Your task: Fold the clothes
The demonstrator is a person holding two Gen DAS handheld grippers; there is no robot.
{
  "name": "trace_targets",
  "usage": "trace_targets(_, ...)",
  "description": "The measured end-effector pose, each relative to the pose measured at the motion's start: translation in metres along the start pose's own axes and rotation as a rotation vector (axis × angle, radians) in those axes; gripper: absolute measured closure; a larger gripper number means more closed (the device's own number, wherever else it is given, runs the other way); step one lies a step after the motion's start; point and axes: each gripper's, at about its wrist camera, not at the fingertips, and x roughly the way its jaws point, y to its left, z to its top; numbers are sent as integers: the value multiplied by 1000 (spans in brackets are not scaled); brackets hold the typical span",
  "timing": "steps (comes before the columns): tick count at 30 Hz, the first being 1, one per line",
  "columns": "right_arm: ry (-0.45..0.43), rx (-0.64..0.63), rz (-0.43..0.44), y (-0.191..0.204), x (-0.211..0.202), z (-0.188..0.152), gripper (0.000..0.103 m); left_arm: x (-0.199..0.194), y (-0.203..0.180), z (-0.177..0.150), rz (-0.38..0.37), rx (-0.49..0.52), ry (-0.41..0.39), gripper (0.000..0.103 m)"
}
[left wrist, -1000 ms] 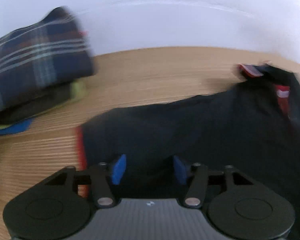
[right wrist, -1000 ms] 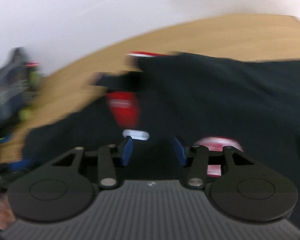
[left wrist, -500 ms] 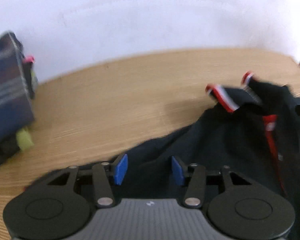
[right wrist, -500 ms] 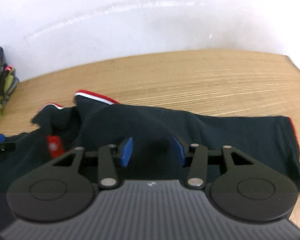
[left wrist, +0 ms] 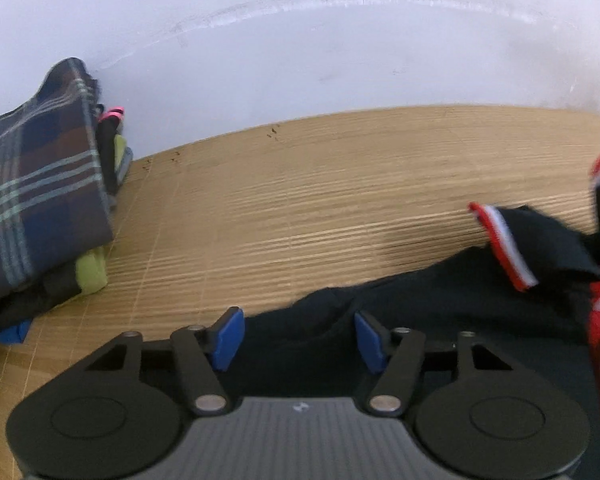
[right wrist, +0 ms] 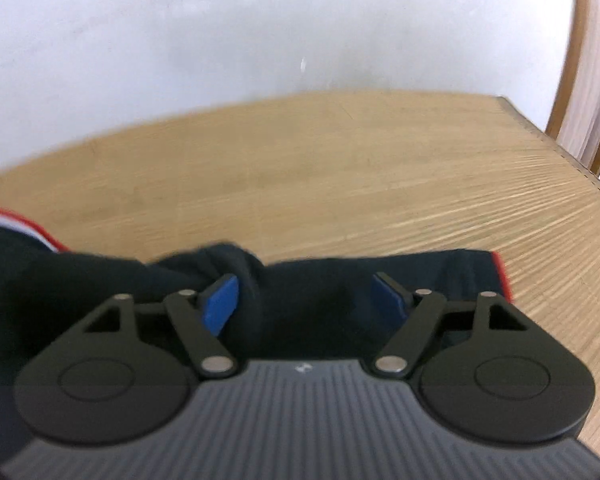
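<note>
A dark navy shirt (left wrist: pixel 440 304) with red and white trim lies crumpled on the wooden table (left wrist: pixel 340 200); its striped collar (left wrist: pixel 504 248) sticks up at the right. My left gripper (left wrist: pixel 299 336) hovers at the shirt's near left edge. Its jaws are opening, and a fold of cloth sits between the blue pads (left wrist: pixel 228 338) without being pinched. In the right wrist view the shirt (right wrist: pixel 320 280) ends in a red-hemmed sleeve (right wrist: pixel 500 276). My right gripper (right wrist: pixel 306 300) stands over it with jaws opening wide, the cloth loose between the pads.
A stack of folded clothes (left wrist: pixel 40 200) topped by a plaid piece stands at the left against the white wall. The table's right edge (right wrist: pixel 560 148) is close, with a wooden frame (right wrist: pixel 572 60) beyond it. Bare wood (right wrist: pixel 300 180) stretches behind the shirt.
The right gripper has slid right along the shirt to the sleeve end and its jaws have spread wide. The left gripper now sits at the shirt's left edge, jaws slightly wider.
</note>
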Motion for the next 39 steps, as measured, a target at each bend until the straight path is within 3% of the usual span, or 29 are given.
trace_targets(5,43,-48,177,-10,-76,-23,28,-76,5,-33,-3,32,-14,41)
trace_targets(9,130,-107,276,-8,-136,-87,28,-137,-8,-92,-91,25,55,41)
trace_targets(11,203,-129,276,-9,-157,-124,28,-158,-18,-127,-128,18,108,41)
trace_targets(14,187,-227,174,-11,-194,-174,29,-179,-36,-178,-147,46,184,41)
trace_targets(16,170,-245,103,-17,-220,-192,28,-191,-43,-210,-120,79,186,38)
trace_targets(20,197,-97,-17,-53,-252,-210,28,-220,-38,-243,-13,182,127,38)
trace_targets(23,189,-63,-111,-58,-283,-221,28,-238,-25,-264,43,198,146,40)
trace_targets(27,114,-59,37,-32,-328,-235,28,-265,-7,-281,-22,88,156,41)
trace_targets(30,133,-101,129,-10,-333,-252,28,-269,-17,-291,-4,95,154,40)
trace_targets(34,162,-225,91,5,-310,-274,27,-278,-20,-307,114,138,134,32)
trace_targets(36,184,-202,82,-8,-309,-271,27,-279,-5,-309,140,70,165,29)
trace_targets(39,233,-162,45,-34,-306,-258,27,-278,10,-313,299,26,235,38)
